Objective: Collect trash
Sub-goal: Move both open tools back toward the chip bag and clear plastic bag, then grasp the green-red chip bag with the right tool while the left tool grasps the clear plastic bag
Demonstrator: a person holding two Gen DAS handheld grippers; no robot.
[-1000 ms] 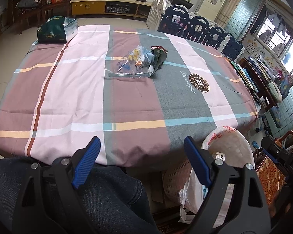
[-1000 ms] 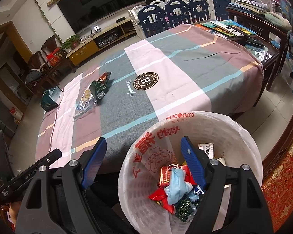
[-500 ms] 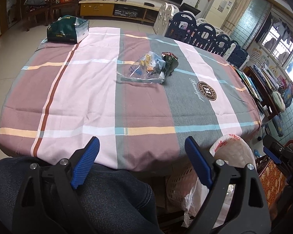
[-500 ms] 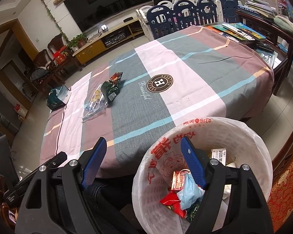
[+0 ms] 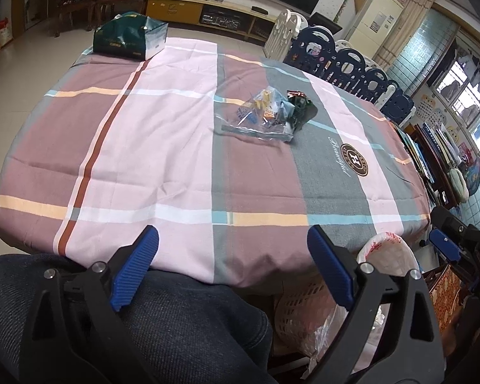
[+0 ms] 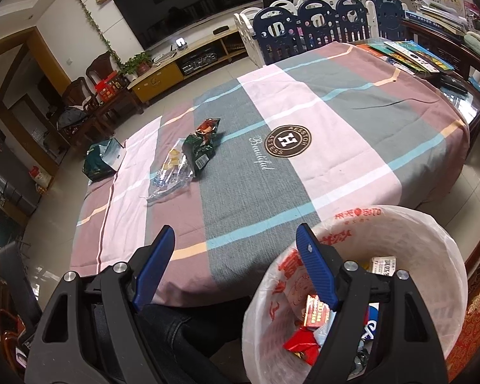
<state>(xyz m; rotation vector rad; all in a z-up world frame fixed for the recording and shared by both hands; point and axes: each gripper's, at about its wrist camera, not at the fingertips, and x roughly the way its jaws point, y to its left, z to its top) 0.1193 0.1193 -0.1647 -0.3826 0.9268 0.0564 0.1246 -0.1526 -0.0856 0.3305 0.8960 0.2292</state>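
A clear plastic bag (image 5: 256, 118) with small colourful bits and a dark green snack wrapper (image 5: 299, 108) lie together mid-table on the striped cloth; both show in the right wrist view, the bag (image 6: 171, 172) and the wrapper (image 6: 200, 148). A white-lined trash basket (image 6: 432, 224) with several wrappers inside stands at the table's near right edge, also in the left wrist view (image 5: 387, 249). My left gripper (image 5: 233, 265) is open and empty over my lap. My right gripper (image 6: 235, 256) is open and empty above the basket's left rim.
A dark green box (image 5: 128, 36) sits at the table's far left corner. Blue and white playpen fencing (image 5: 345, 60) runs along the far right side. Books (image 6: 409, 54) lie on a side table at right. My denim-clad leg (image 5: 182, 329) is below the table edge.
Both grippers have risen and moved toward the table; the trash basket has slid lower and to the right in the right wrist view. Both stay open and empty.
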